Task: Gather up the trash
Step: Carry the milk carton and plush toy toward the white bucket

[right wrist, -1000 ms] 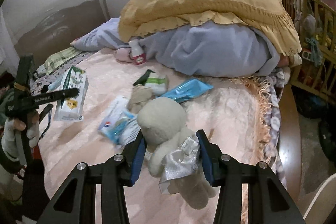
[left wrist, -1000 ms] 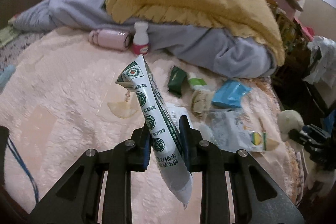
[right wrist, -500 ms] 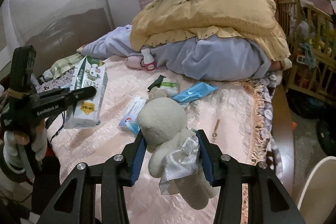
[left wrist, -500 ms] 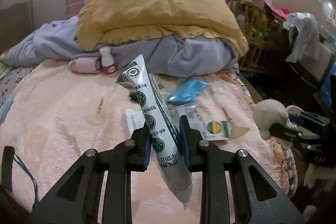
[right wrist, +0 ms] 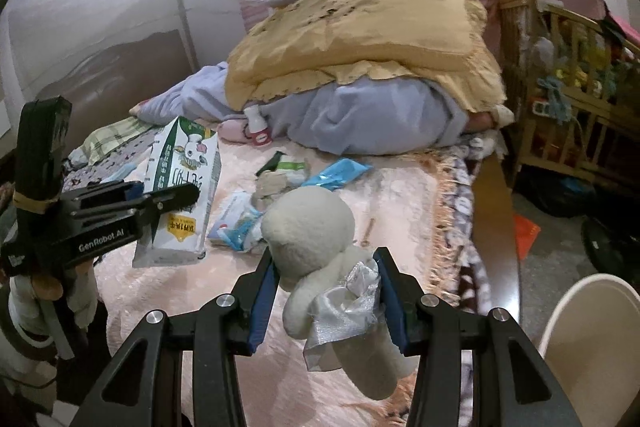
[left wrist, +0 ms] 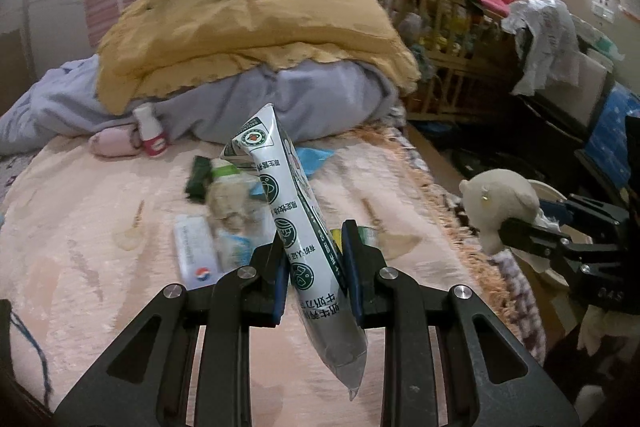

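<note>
My left gripper is shut on a green and white milk carton, held above the pink bed cover; the carton also shows in the right wrist view. My right gripper is shut on a cream plush toy with a silver ribbon; the toy also shows at the right of the left wrist view. Several wrappers lie on the bed: a blue packet, a green and white packet and a white and blue pack.
A yellow blanket over grey bedding fills the bed's far end, with a small white bottle in front. A wooden crib stands right of the bed. A white round bin rim is at lower right.
Both grippers have drawn back and swung right, away from the bed, each still holding its object. The crib and the white bin have come into view.
</note>
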### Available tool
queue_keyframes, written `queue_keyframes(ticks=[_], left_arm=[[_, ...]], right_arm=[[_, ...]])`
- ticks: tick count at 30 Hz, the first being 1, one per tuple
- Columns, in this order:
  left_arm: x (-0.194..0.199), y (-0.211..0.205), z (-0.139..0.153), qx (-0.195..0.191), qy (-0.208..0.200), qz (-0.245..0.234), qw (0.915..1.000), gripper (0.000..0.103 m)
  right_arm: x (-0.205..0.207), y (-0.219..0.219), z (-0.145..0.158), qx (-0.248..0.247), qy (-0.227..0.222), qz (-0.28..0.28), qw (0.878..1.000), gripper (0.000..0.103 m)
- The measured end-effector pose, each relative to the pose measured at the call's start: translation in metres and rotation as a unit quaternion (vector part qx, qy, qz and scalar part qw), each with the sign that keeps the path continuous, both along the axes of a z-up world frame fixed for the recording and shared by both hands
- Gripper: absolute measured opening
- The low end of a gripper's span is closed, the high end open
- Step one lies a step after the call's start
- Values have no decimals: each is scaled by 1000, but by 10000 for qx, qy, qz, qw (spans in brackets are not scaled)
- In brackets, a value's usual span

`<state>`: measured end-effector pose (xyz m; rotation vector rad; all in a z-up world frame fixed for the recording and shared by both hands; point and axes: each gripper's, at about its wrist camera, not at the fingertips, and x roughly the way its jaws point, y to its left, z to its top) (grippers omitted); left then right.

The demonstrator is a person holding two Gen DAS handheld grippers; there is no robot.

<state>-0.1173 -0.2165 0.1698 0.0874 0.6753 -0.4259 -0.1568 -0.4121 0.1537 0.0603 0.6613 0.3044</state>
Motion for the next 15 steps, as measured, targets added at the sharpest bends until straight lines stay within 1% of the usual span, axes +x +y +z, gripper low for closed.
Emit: queue_keyframes(ticks=[6,15], left_arm=[[-2,-41,-2,47,4,-364,9993,22],[-8,-81,-8,174,-2,-686,9975,22]], right_arm=[[-10,-33,-1,41,41,-335,9994,46],[-19,-67,-3,93,79,-626,9980,46]])
